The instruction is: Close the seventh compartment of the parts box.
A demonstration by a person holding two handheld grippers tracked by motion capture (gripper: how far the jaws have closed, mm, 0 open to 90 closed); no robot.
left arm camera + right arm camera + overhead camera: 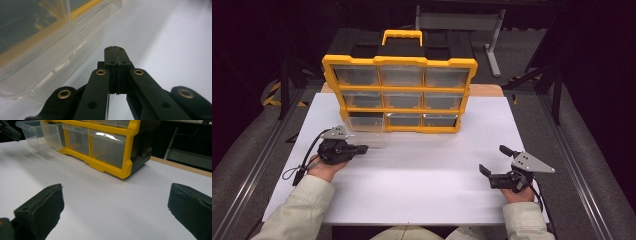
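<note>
A yellow organizer [399, 61] with clear drawers stands upright at the back of the white tabletop [422, 175]. Its bottom-left clear drawer [368, 131] is pulled out toward me. My left gripper [362, 148] is shut with nothing between its jaws, just in front of that drawer's near corner. In the left gripper view the jaws of the left gripper [114, 48] press together beside the clear drawer [50, 62]. My right gripper [494, 160] is open at the front right, far from the organizer. The right gripper [117, 202] faces the organizer [126, 150] and the pulled-out drawer [37, 135].
A wooden table edge [484, 90] shows behind the white sheet. A grey metal stand [492, 45] is on the dark floor at the back. Metal rails [572, 165] run along both sides of the table.
</note>
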